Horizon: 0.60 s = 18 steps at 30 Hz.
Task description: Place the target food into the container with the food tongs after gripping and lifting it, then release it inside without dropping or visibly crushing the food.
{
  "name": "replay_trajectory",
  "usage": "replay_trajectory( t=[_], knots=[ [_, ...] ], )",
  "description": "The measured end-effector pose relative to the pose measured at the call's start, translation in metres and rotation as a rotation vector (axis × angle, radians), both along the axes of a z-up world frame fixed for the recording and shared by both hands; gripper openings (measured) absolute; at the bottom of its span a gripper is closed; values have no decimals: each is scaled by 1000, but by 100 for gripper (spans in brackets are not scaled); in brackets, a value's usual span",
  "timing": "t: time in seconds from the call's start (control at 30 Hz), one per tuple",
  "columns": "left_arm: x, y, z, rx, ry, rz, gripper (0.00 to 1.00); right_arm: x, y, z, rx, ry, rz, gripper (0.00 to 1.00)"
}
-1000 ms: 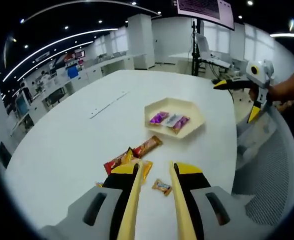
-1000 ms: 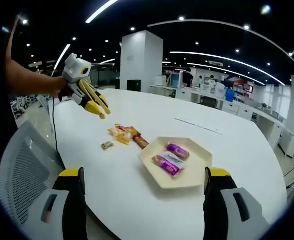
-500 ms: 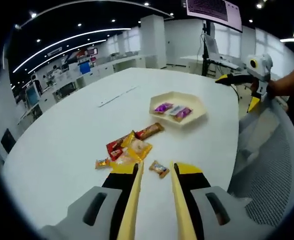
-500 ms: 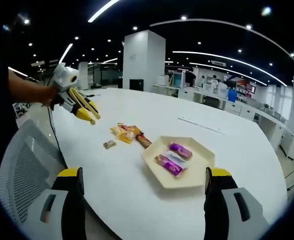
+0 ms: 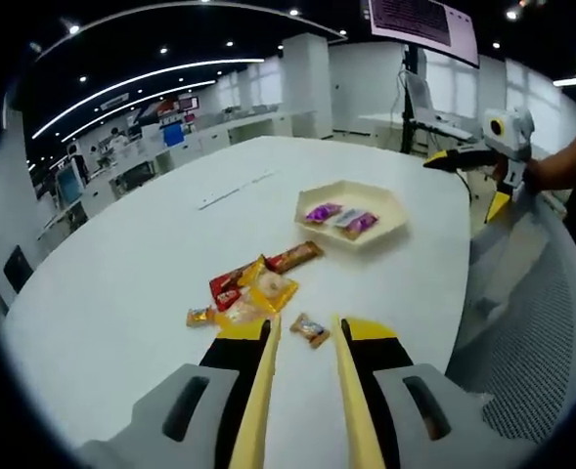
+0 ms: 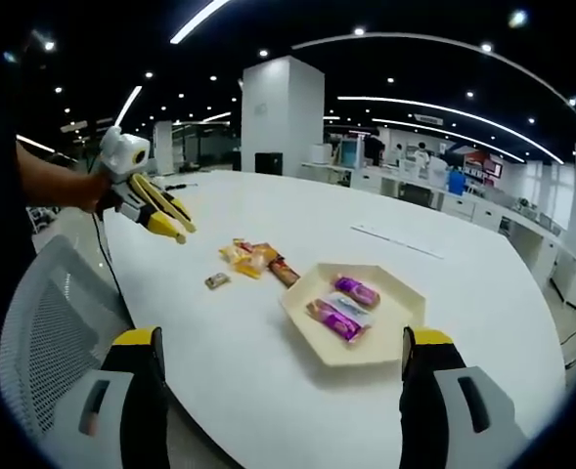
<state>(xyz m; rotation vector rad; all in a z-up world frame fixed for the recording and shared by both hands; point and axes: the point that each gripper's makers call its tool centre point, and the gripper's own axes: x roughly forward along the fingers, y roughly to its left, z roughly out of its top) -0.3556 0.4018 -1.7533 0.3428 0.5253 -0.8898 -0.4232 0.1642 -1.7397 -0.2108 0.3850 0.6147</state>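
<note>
From where I stand, the left gripper [image 5: 302, 376] has drawn back from the heap of snacks [image 5: 253, 290] over the last second: the loose wrappers that were almost under its tips a moment ago now lie a little ahead of it, and in the last half second hardly anything shifts, so the hand seems to have settled. Its yellow jaws stand close together with a narrow gap between them and hold nothing. The small wrapped sweet [image 5: 310, 330] lies just beyond the tips, on the near side of the heap, and a second small sweet [image 5: 200, 317] lies at the heap's left edge. The tray [image 5: 385, 223] sits well beyond the heap on the white table [image 5: 121, 283], with three wrapped bars [image 5: 343, 217] already in it. The right gripper [image 6: 283, 366] hangs near the table's edge on the tray's side, jaws spread wide and empty, and it has barely moved. In the right gripper view the left gripper hovers above the table on the far side of the heap from the tray. I judge that no pick is under way yet; the nearest sweet looks like the likely next target, and it needs a light squeeze.
</note>
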Motion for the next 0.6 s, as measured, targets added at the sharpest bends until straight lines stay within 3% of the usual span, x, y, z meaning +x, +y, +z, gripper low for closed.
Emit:
replay_trajectory(
  t=[0.1,0.23,0.6],
  knots=[
    [3,-5,-9,3,36,15,25,0,0,-1,-11,-1,1,99],
    [6,-17,-15,7,39,2,24,0,-1,0,-11,-4,-7,99],
    [18,-24,-53,103,89,48,25,2,-5,1,-2,-12,-27,99]
  ],
)
